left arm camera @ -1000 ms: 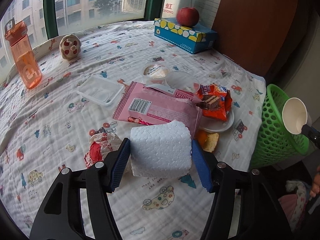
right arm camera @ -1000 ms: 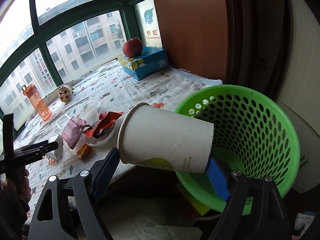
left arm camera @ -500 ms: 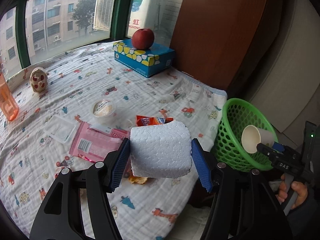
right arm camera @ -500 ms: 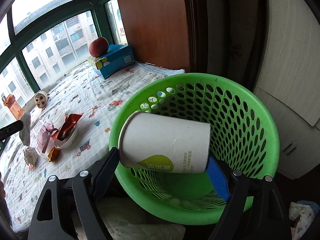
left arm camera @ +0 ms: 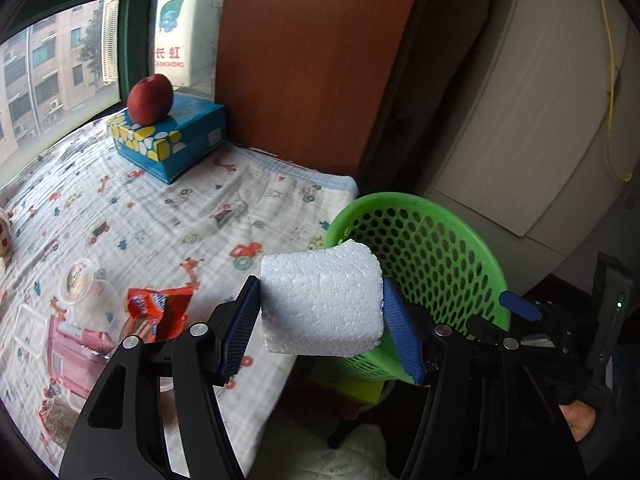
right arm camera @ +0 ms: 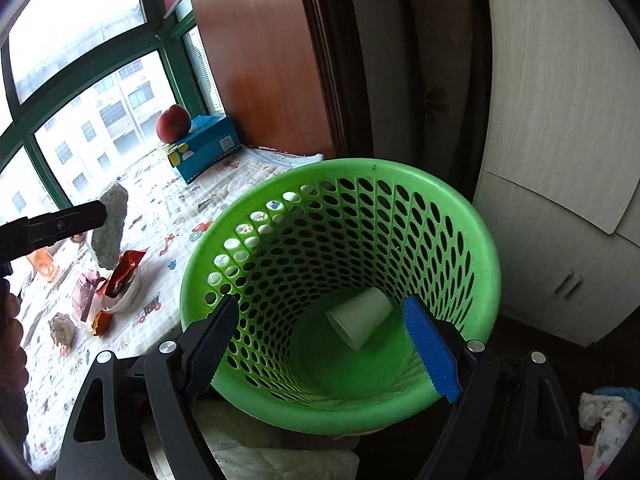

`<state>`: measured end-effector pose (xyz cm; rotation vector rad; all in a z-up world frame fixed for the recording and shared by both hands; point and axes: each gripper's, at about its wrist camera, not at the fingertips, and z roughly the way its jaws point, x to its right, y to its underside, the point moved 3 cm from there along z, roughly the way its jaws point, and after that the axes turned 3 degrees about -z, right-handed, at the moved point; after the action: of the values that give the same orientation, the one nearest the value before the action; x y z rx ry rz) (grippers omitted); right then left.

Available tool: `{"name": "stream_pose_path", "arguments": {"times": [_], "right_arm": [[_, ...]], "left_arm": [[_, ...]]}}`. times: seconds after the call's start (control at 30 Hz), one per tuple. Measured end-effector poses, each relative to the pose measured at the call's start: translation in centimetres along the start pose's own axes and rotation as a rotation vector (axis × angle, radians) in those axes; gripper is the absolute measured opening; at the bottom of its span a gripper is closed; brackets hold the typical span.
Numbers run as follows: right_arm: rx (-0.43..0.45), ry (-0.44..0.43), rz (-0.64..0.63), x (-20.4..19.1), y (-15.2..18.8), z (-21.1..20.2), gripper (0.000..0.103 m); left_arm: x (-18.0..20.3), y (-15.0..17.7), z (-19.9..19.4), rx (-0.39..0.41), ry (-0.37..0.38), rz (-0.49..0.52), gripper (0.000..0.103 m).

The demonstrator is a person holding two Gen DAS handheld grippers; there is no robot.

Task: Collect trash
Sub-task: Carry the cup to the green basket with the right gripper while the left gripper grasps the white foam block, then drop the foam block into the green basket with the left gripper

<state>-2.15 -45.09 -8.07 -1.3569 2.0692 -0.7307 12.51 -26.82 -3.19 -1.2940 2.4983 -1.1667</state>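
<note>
Two grippers are seen near the green perforated plastic basket (right arm camera: 340,280), which stands beside the edge of the bed covered by a white cartoon-print blanket (left arm camera: 168,208). The left gripper (left arm camera: 320,320) is clamped on a white chunk of polystyrene foam (left arm camera: 322,304), pinched across its width between the blue pads; the chunk is held in the air just before the basket's near rim, with its longer side running from pad to pad. The right gripper (right arm camera: 324,344) is spread wide with nothing between its blue pads, and is held over the basket's mouth. A white paper cup (right arm camera: 359,323) is seen on its side on the basket floor, its long axis slanted, its open mouth turned toward the lower left of the right wrist view. An orange snack wrapper (left arm camera: 160,312) and a pink packet (left arm camera: 76,356) are left on the blanket.
</note>
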Motion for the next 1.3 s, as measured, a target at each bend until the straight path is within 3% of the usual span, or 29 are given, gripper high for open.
{"name": "stream_pose_path", "arguments": {"times": [0.37, 0.93, 1.03, 1.1, 1.3], "right_arm": [[0.025, 0.055, 0.08, 4.4, 1.4, -2.1, 0.082], [0.026, 0.063, 0.111, 5.6, 1.8, -2.1, 0.082], [0.025, 0.063, 0.114, 5.6, 1.8, -2.1, 0.082], [0.021, 0.059, 0.115, 5.5, 1.8, -2.1, 0.082], [0.021, 0.046, 0.098, 4.3, 1.6, -2.2, 0.082]], "left_arm": [[4.6, 0.6, 5.2, -0.109, 0.051, 0.038, 0.061], [6.3, 1.0, 6.6, -0.151, 0.097, 0.035, 0.062], [6.3, 1.3, 6.8, -0.159, 0.113, 0.029, 0.066], [6.1, 1.4, 6.7, -0.154, 0.118, 0.02, 0.076], [4.8, 1.5, 5.4, -0.129, 0.109, -0.012, 0.077]]}}
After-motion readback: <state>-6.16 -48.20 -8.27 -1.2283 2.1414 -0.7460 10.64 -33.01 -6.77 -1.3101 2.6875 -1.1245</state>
